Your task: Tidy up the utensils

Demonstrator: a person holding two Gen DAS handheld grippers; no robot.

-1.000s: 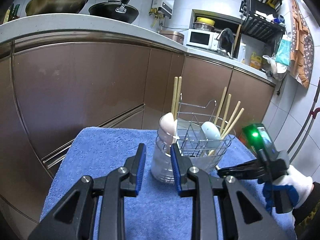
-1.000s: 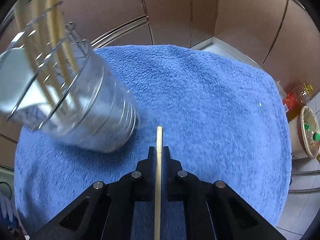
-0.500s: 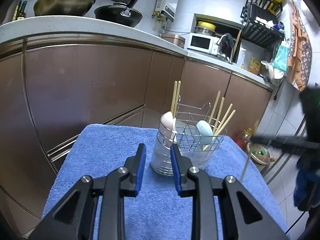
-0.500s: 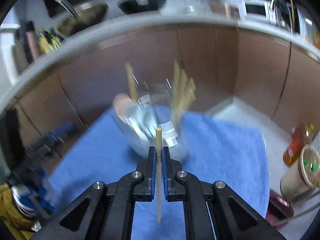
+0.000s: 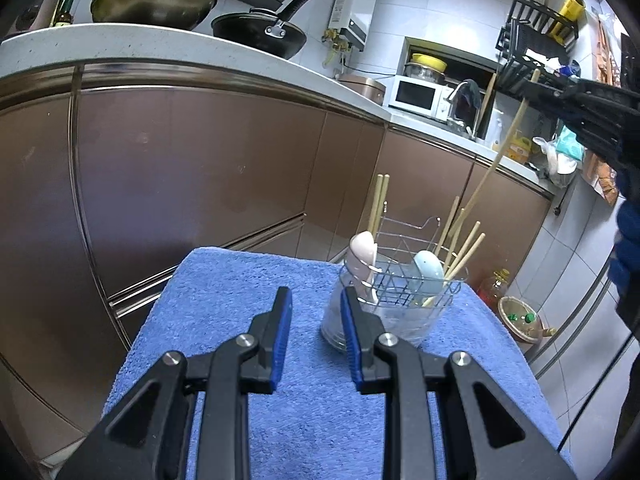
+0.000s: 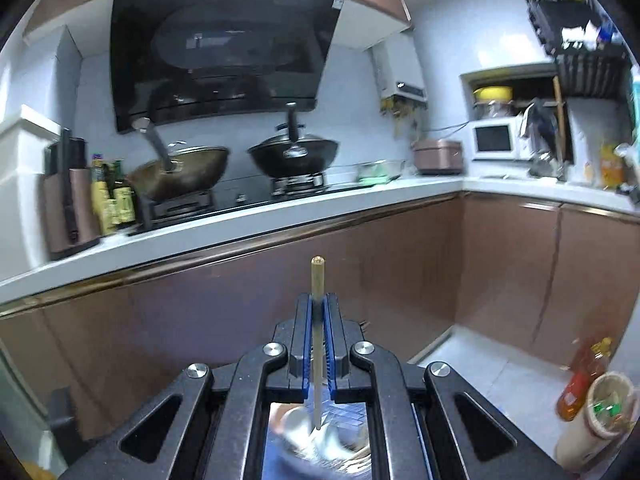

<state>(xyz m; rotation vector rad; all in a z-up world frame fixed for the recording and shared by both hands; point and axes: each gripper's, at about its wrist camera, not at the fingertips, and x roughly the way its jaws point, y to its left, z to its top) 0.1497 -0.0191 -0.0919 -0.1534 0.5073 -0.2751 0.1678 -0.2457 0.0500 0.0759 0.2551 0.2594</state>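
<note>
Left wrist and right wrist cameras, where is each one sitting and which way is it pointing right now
Left wrist: low over the blue towel, facing the cabinets and the utensil holder; its own left gripper shows open, the right gripper high at right.
Right wrist: raised above the holder, facing the stove wall; its own right gripper shows clamping a chopstick.
Shared: the held chopstick, the holder, two pans, the microwave.
</note>
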